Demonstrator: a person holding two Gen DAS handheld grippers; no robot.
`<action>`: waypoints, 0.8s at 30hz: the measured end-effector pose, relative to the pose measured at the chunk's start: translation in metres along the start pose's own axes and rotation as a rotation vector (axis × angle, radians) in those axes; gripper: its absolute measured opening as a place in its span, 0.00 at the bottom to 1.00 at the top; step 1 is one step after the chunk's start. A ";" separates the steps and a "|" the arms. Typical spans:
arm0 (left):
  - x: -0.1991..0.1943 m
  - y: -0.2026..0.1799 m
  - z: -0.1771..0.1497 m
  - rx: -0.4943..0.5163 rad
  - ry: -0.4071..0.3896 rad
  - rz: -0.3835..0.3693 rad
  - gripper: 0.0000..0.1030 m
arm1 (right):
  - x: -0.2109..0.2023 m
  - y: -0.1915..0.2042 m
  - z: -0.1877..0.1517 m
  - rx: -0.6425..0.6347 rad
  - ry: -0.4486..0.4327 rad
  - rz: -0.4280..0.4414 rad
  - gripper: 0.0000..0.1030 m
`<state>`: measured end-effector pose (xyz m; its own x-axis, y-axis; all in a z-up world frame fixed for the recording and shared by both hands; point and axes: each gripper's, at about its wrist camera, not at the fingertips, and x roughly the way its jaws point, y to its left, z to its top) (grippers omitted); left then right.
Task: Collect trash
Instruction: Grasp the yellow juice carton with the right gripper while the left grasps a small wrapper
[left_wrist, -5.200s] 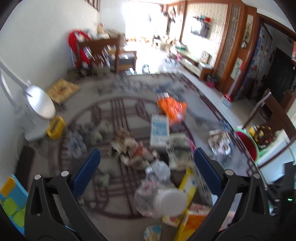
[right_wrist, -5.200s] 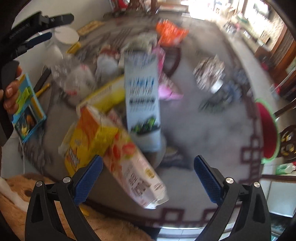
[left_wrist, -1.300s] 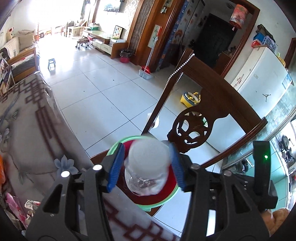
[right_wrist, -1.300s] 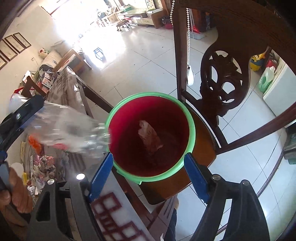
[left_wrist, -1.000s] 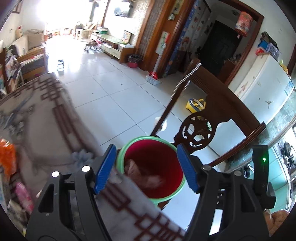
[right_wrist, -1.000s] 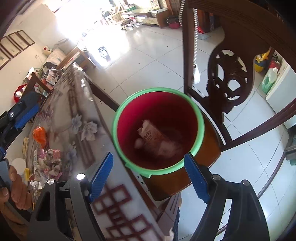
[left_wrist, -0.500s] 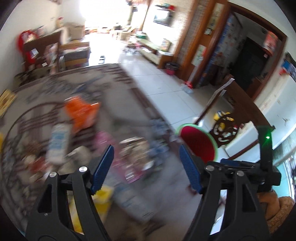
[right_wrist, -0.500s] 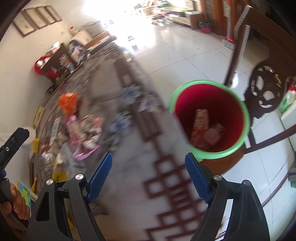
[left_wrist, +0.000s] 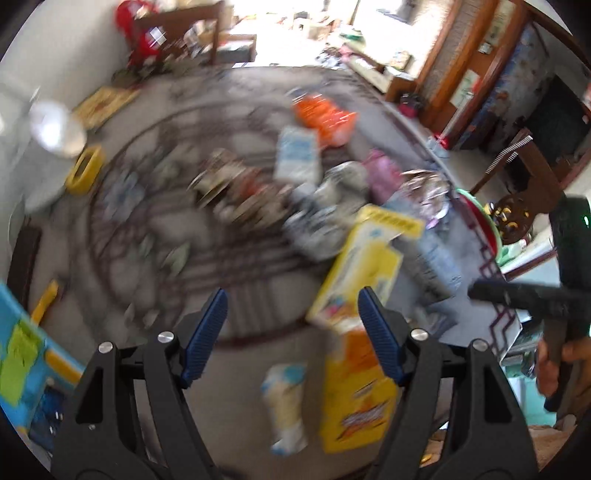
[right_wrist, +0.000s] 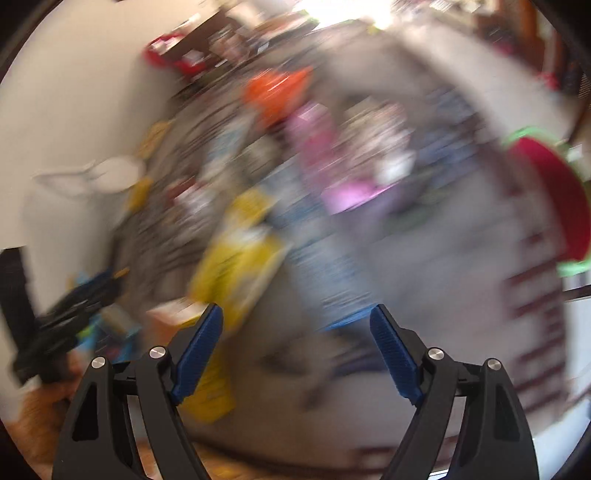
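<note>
Both empty and spread wide above the littered table: left gripper and right gripper, jaws just opened further, nothing between the ribbed blue pads. Just ahead of the left jaws, slightly right: a flat yellow carton, long axis running up and away; below it an orange-yellow carton. Nearer the left hand, by the look of it. Beyond: crumpled wrappers, an orange bag. Far right, past the table edge: the red, green-rimmed bucket.
</note>
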<state>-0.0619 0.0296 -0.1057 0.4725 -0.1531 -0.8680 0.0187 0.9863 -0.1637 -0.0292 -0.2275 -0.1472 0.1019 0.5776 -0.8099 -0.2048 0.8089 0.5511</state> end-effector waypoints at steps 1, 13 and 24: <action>0.000 0.010 -0.004 -0.024 0.008 -0.005 0.68 | 0.017 0.010 -0.005 -0.014 0.051 0.054 0.78; 0.003 0.048 -0.031 -0.065 0.056 -0.069 0.68 | 0.115 0.041 -0.012 0.034 0.261 0.217 0.61; 0.031 0.022 -0.063 0.043 0.218 -0.188 0.68 | 0.035 0.048 0.001 -0.010 -0.011 0.086 0.61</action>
<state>-0.1027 0.0424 -0.1659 0.2566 -0.3388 -0.9052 0.1277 0.9402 -0.3158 -0.0345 -0.1684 -0.1492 0.0939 0.6462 -0.7574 -0.2234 0.7550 0.6165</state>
